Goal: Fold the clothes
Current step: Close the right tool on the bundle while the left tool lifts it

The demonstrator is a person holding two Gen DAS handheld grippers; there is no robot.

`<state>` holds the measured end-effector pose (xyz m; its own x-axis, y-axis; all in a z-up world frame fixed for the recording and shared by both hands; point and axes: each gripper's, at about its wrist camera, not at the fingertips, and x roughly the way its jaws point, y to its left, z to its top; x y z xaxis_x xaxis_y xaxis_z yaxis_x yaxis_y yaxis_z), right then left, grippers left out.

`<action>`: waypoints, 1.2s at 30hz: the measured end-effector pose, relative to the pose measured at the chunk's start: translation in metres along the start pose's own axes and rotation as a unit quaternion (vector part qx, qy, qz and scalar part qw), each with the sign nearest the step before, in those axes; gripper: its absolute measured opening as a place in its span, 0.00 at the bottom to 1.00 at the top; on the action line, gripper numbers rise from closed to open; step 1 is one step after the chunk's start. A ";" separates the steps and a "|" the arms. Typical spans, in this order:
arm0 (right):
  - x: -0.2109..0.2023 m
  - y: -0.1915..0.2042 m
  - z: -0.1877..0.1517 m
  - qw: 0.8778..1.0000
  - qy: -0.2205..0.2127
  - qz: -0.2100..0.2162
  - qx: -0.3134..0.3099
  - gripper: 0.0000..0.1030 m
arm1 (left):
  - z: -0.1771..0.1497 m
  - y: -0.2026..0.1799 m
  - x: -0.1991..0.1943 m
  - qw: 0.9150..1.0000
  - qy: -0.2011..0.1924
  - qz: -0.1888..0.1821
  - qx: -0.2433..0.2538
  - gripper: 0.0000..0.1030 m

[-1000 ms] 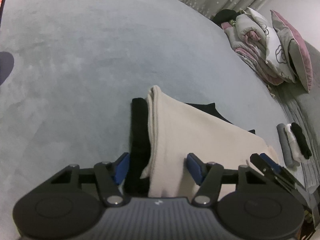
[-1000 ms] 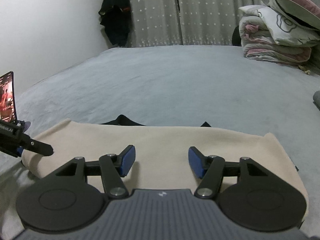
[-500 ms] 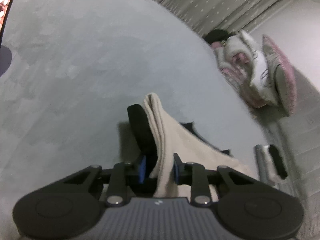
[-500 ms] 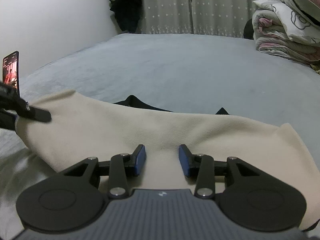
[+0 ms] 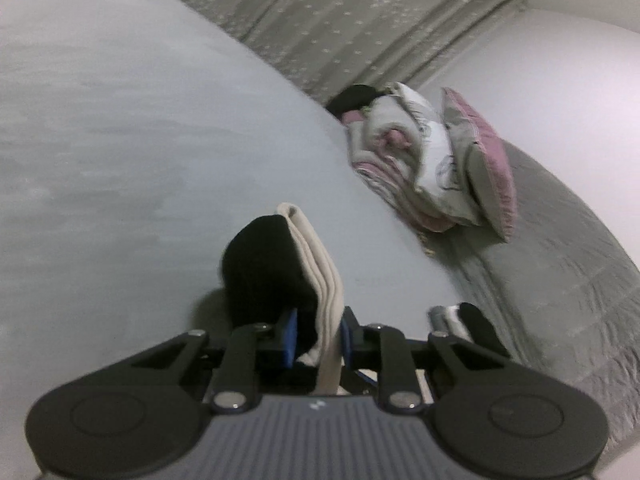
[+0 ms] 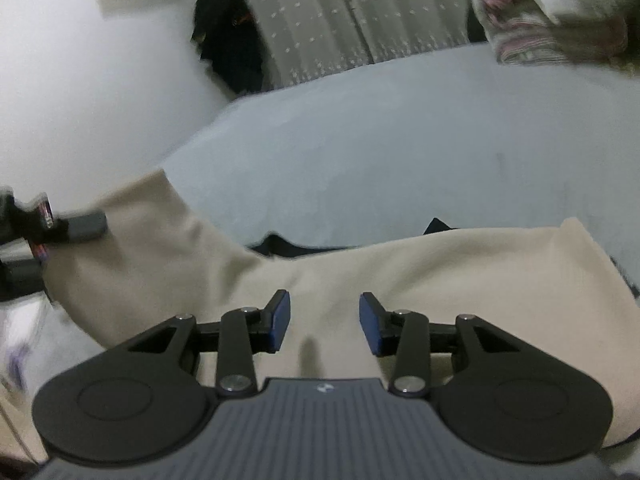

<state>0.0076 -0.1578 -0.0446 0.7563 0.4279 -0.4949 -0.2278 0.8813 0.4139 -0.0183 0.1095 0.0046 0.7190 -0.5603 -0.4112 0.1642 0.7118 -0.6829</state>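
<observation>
A cream garment point(image 5: 320, 264) folded over a black garment point(image 5: 268, 264) stands edge-on in the left wrist view. My left gripper point(image 5: 318, 334) is shut on both layers and holds them up off the bed. In the right wrist view the cream garment point(image 6: 460, 272) spreads wide and sags in the middle, with black cloth point(image 6: 280, 246) peeking out behind it. My right gripper point(image 6: 324, 320) is narrowed on the cream cloth, which creases between its blue pads. One of the left gripper's fingers point(image 6: 86, 222) clamps the garment's raised left corner.
The grey-blue bed point(image 5: 120, 120) stretches out ahead. Stacked quilts and pillows point(image 5: 432, 160) sit at its right, beside a grey quilted cover point(image 5: 560, 260). Small rolled clothes point(image 5: 460, 320) lie near the left gripper. Curtains point(image 6: 340, 20) and a hanging dark garment point(image 6: 228, 40) stand beyond.
Both grippers went from open to closed on the garment. The left one has lifted its end up off the bed, and both views have tilted upward.
</observation>
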 end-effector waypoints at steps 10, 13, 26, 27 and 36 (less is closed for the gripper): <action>-0.019 -0.066 0.006 0.953 0.005 0.136 0.272 0.55 | -0.026 -0.022 0.056 0.998 0.041 -0.055 0.007 0.22; -0.021 -0.087 0.000 0.919 0.006 0.174 0.353 0.60 | -0.037 -0.020 0.071 0.996 0.066 -0.062 -0.005 0.21; -0.021 -0.082 0.009 0.922 0.028 0.167 0.348 0.65 | -0.066 -0.028 0.088 0.986 0.129 -0.099 0.038 0.21; -0.021 -0.080 0.010 0.926 0.030 0.162 0.341 0.66 | -0.064 -0.028 0.086 0.985 0.128 -0.104 0.043 0.22; -0.013 -0.067 0.014 0.948 0.041 0.121 0.290 0.66 | -0.063 -0.032 0.067 0.976 0.121 -0.154 0.091 0.39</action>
<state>0.0211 -0.2253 -0.0550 0.6692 0.6391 -0.3792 0.0052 0.5062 0.8624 -0.0184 0.0228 -0.0392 0.4390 -0.8275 -0.3500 0.4808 0.5454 -0.6866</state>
